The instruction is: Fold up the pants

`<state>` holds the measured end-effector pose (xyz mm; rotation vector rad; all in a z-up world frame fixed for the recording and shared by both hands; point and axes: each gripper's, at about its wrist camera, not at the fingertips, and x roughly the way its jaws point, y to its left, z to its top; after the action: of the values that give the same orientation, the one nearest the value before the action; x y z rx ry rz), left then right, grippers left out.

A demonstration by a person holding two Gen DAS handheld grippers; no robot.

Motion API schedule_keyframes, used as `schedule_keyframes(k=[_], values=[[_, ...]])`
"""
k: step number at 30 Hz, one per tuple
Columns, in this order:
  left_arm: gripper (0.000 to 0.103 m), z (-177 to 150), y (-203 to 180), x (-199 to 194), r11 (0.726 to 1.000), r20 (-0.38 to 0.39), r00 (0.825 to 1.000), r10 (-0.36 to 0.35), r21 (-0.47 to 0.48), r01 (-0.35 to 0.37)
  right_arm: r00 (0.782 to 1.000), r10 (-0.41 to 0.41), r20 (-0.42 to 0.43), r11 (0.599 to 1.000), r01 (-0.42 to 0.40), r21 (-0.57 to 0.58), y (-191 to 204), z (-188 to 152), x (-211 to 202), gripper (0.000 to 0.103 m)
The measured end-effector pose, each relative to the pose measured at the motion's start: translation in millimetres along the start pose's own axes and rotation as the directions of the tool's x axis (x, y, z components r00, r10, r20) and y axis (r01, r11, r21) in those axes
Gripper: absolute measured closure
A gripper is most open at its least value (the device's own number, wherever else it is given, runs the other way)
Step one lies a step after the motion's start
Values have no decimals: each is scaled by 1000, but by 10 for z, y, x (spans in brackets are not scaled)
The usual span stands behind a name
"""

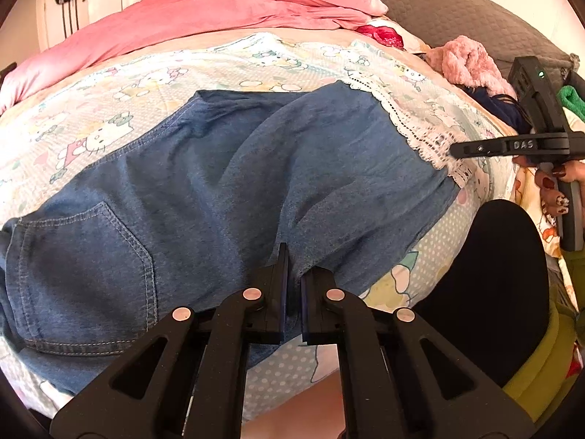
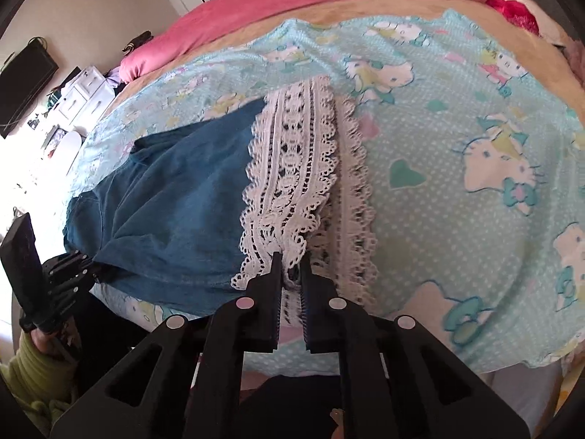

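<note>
Blue denim pants (image 1: 256, 168) lie flat on the bed, back pocket (image 1: 84, 256) at the left and white lace hem (image 1: 420, 135) at the right. My left gripper (image 1: 294, 267) is shut on the near edge of the denim. In the right wrist view the pants (image 2: 175, 201) stretch away to the left, and my right gripper (image 2: 290, 261) is shut with the lace hem (image 2: 292, 168) pinched between its fingers. From the left wrist view the right gripper (image 1: 455, 150) shows at the lace's near corner. The left gripper (image 2: 89, 265) shows at the denim's near edge.
A cartoon-cat sheet (image 2: 457, 146) covers the bed under the pants. A pink duvet (image 1: 219, 11) lies along the far side and a pink plush item (image 1: 464, 58) sits by the grey headboard (image 1: 438, 7). A person's black-clad leg (image 1: 504, 274) is at the bed's near edge.
</note>
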<state>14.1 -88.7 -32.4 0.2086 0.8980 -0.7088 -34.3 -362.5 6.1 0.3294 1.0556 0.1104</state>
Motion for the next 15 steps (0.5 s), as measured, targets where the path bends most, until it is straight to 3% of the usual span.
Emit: schedule_keyframes(k=[6,10,12,15], values=[[101,-22,-141,82,999,-24,1000,3,51,-2,999,-48,-15,999,48,-12,-108,-95,-59,94],[99,-66,-105,114,999,-35,999,-10,34,11,998,-54,-33,999,54,-4,-148,-154,5,93],[98,-76,-86,92,999,-34,999,-24,26,25,997,-69,-32,998,69,7,-172,-155,-33,81],[94,-91,-68,50,999,-29,998,-47,13,47,995,-96,-10,995,96,7,-196,-137,-164,78]])
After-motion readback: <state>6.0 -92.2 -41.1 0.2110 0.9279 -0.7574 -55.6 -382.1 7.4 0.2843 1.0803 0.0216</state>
